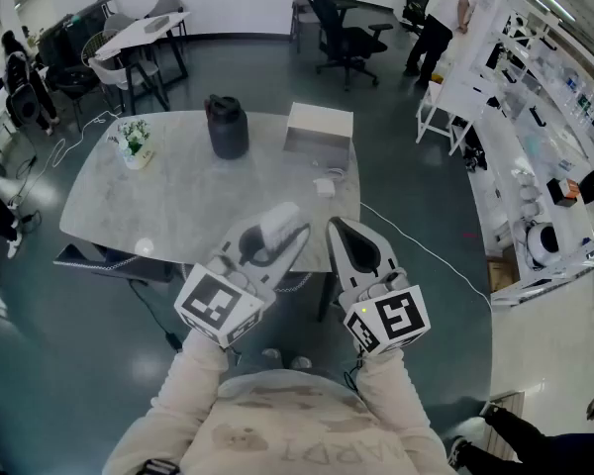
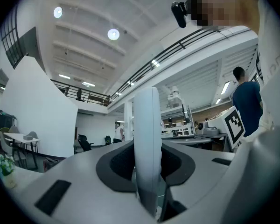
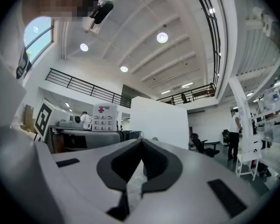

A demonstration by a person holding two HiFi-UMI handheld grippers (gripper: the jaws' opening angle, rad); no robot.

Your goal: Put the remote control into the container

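My left gripper (image 1: 282,234) is shut on a white remote control (image 1: 275,224), held up in front of the person's chest above the near table edge. In the left gripper view the remote (image 2: 147,125) stands edge-on and upright between the dark pads of that gripper (image 2: 147,146). The right gripper view shows the remote's button face (image 3: 104,118) off to the left. My right gripper (image 1: 335,228) hangs beside the left one, jaws together and nothing in them (image 3: 141,143). The container, a white open box (image 1: 319,127), sits at the table's far right side.
A black jug (image 1: 227,125) stands on the grey table (image 1: 178,191) left of the box, and a small potted plant (image 1: 133,142) at the far left. A small white object (image 1: 324,184) lies near the right edge. Chairs, desks and people stand beyond.
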